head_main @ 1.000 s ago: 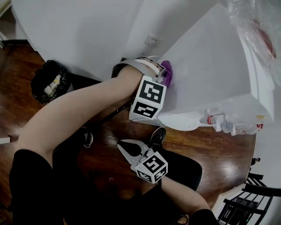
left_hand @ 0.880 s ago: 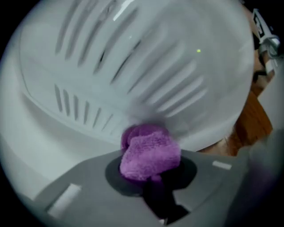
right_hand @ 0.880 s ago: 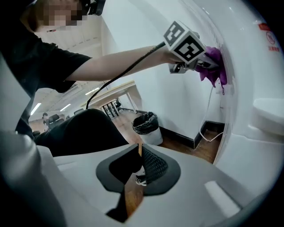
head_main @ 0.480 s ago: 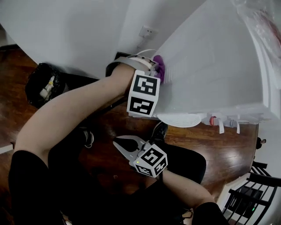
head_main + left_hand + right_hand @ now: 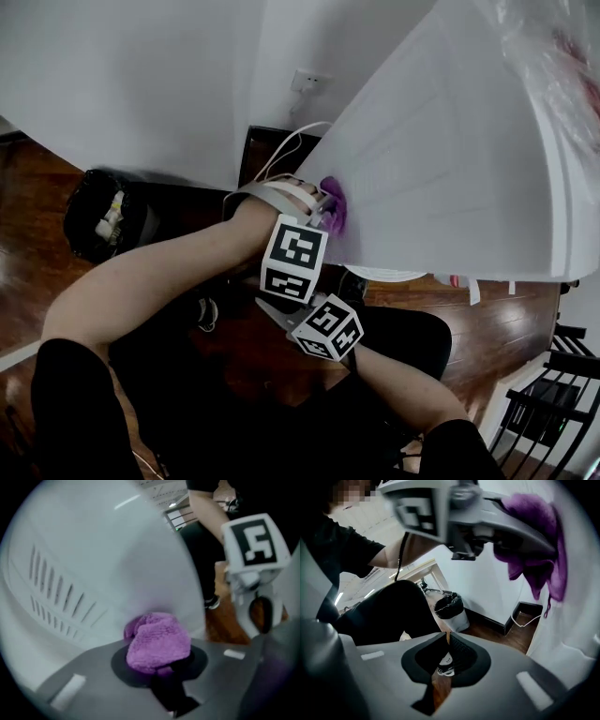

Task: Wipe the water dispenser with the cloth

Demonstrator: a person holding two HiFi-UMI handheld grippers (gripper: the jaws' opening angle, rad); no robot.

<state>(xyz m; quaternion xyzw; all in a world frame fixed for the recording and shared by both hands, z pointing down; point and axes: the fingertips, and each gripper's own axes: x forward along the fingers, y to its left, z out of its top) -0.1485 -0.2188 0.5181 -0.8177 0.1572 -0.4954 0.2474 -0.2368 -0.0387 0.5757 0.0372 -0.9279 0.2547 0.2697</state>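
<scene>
Pinching the purple cloth (image 5: 157,646), the left gripper (image 5: 159,665) has its jaws closed on the bunched fabric, which bulges out ahead of the tips. The cloth is pressed flat against the white side panel of the water dispenser (image 5: 93,550), just beside the rows of vent slots (image 5: 51,590) and close to the panel's rounded edge. In the right gripper view a loose fold of it hangs below the left jaws along that same panel.

The only markings on show are the black-and-white square patterns on the left marker cube (image 5: 293,260) and the right marker cube (image 5: 328,328). They carry no letters. Small print on the items under the dispenser's lower edge may exist, but it is too small to read.

The right gripper (image 5: 446,656) sits low, under the left one, clear of the dispenser. Its jaws are pressed almost together with nothing between them, and only a sliver of wooden floor (image 5: 440,686) and a shoe (image 5: 446,663) shows through the slit. A black-lined bin (image 5: 451,610) stands by the wall, and a white cable (image 5: 525,616) trails at the dispenser's foot.
</scene>
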